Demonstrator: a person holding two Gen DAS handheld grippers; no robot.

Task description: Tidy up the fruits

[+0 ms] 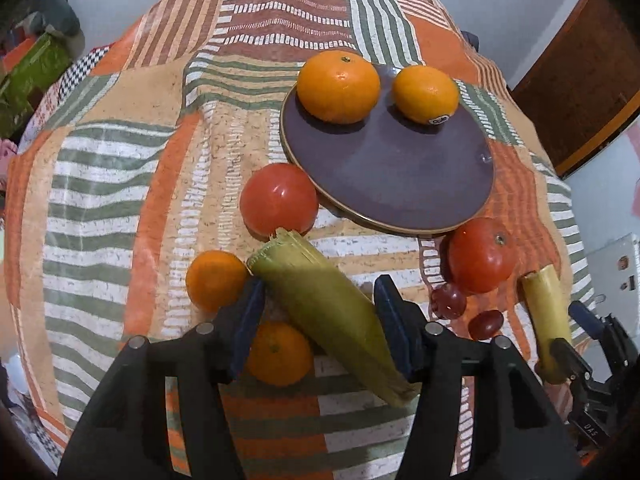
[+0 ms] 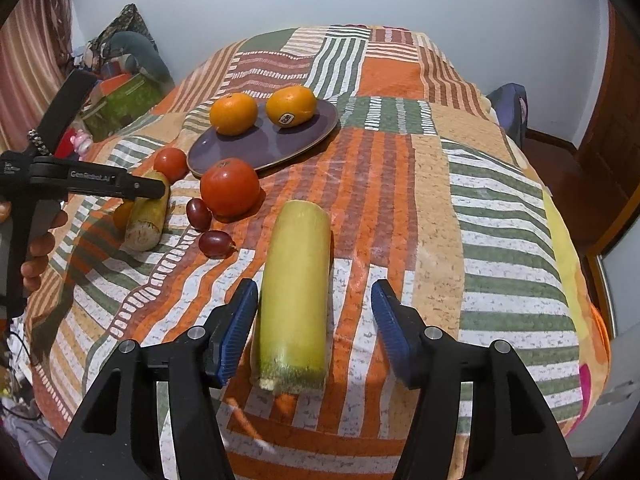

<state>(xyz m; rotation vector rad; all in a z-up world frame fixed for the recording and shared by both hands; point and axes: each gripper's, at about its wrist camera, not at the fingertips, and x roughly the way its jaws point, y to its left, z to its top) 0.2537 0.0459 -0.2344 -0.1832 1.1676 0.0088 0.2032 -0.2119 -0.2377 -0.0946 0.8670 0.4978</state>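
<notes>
Straddling the husked corn (image 1: 328,312) with parted, non-gripping jaws, left gripper (image 1: 320,320) sits nearest, cob lying diagonal between fingers; right gripper (image 2: 316,328) also parted, astride the pale cob (image 2: 296,296).

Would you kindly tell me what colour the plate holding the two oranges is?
Dark purple plate with a thin golden rim, clearest in the left wrist view.

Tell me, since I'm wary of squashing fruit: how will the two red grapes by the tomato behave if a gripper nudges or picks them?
The two red grapes are small, rounded and glossy, so they would probably roll on the patterned cloth and may slip from blue pads. They look soft-skinned; a firm squeeze could burst them. They lie close to the tomato, leaving little room.
</notes>
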